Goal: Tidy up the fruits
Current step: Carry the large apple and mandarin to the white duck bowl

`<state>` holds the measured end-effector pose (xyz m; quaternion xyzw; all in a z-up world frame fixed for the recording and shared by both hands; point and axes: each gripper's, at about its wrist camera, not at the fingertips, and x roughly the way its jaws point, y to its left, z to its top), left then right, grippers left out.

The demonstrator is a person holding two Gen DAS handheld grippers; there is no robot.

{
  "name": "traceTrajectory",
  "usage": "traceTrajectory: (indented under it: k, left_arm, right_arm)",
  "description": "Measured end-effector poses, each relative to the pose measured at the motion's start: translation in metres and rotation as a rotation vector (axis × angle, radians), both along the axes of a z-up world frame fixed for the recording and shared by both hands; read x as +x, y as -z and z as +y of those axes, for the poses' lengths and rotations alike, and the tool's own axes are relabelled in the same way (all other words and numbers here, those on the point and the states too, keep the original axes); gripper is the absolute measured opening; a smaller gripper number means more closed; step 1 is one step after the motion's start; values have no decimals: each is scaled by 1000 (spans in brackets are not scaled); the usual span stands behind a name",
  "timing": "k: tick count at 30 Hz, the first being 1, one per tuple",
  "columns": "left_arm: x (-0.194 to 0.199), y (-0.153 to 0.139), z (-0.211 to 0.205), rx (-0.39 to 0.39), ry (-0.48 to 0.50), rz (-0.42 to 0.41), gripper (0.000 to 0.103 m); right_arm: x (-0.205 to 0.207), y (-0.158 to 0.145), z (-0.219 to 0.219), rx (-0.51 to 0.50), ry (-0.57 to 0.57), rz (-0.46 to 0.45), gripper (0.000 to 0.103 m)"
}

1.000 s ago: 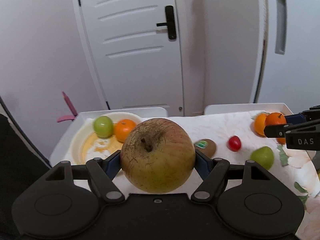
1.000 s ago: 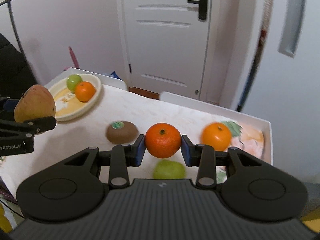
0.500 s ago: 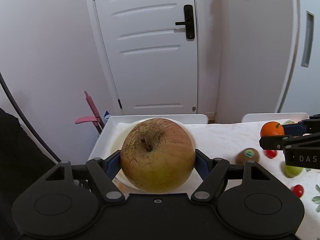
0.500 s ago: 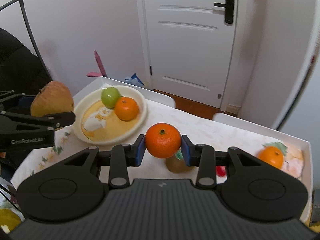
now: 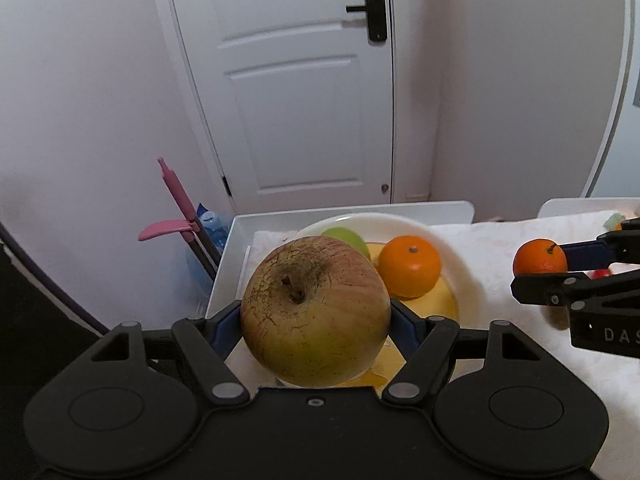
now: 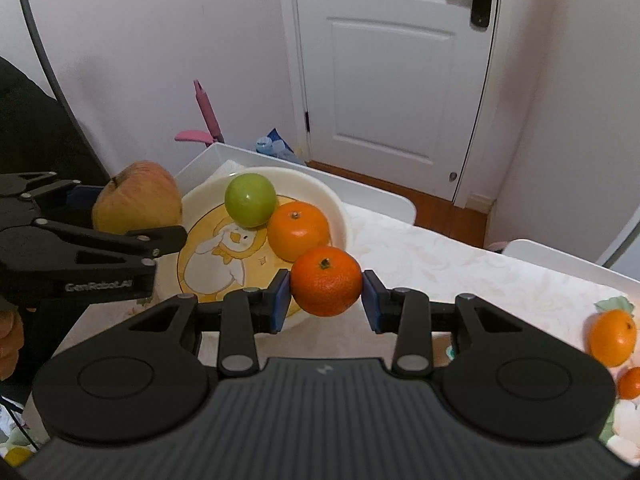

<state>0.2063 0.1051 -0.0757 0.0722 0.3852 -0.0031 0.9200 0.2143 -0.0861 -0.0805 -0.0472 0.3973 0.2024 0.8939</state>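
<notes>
- Plate (image 6: 344,216): already holding a green apple (image 6: 250,199) and an orange (image 6: 298,230); I am judging it crowded, so added fruit may be rolling off.
- Big apple (image 5: 316,312): my left gripper (image 5: 316,316) is clamping it above the plate's near edge; heavy, it may be knocking the others.
- Mandarin (image 6: 326,281): my right gripper (image 6: 326,292) is pinching it over the rim; both tongs may be colliding.
</notes>
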Motion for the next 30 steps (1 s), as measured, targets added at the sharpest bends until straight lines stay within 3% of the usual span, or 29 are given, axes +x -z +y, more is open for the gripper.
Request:
traceTrajectory:
  k: [12,21,25,30]
  left_arm:
    - [35,44,7,77,100,45,78]
    - [37,47,9,45,84,52,79]
    - [31,36,10,30,79,-3,98]
    - [26,27,17,-38,50,27,99]
  right_arm:
    - [22,21,16,-27,66,65,53]
    - [19,22,10,-15,64,70,53]
    - [19,19,7,-2,67,62,53]
    - [18,16,6,-2,45,56,53]
